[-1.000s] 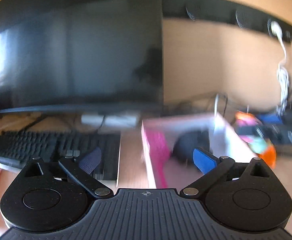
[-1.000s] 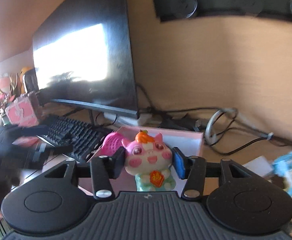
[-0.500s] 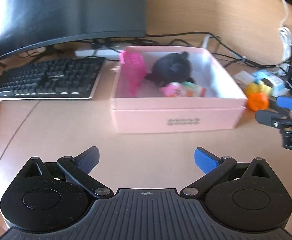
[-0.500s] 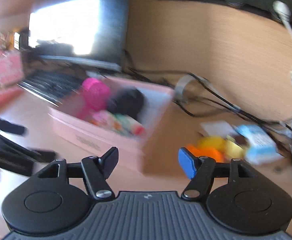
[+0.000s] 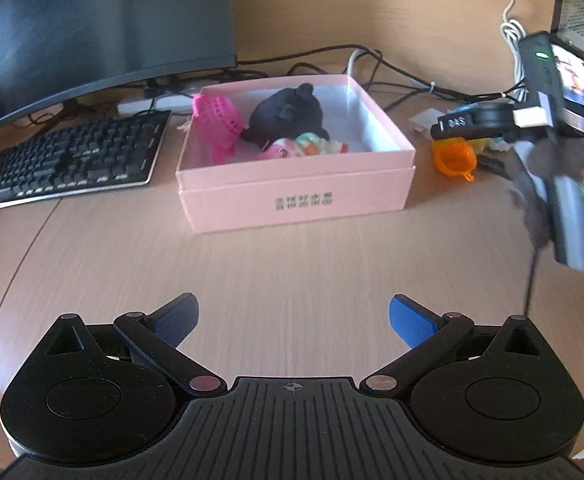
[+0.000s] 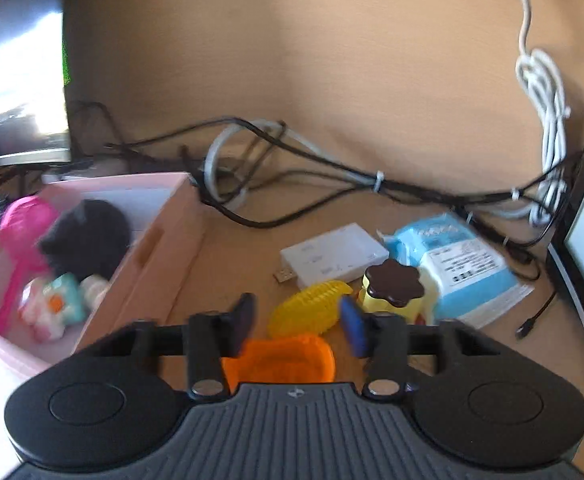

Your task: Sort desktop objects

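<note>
An open pink box (image 5: 296,200) (image 6: 159,248) holds a pink mesh toy (image 5: 215,124), a black plush (image 5: 287,114) and a cat figurine (image 5: 292,148) (image 6: 51,308) lying on its side. My left gripper (image 5: 294,318) stands open over bare desk in front of the box, nothing between its fingers. To the right of the box my right gripper (image 6: 298,326) (image 5: 458,124) hovers just over an orange toy (image 6: 287,356) (image 5: 454,158). Its jaws are closing, the toy sits low between them, and the pads are not seen pressing on it.
Beyond the orange toy lie a yellow ribbed toy (image 6: 308,312), a pudding figurine with a brown top (image 6: 394,284), a white hub (image 6: 334,258) and a blue tissue pack (image 6: 452,256). Cables (image 6: 292,160) run along the wall. A keyboard (image 5: 67,160) and a monitor (image 5: 91,20) are left of the box.
The right gripper let go of the cat figurine, which now lies in the box, then swung right and down over the orange toy with narrower jaws. The left gripper drew back from the box.
</note>
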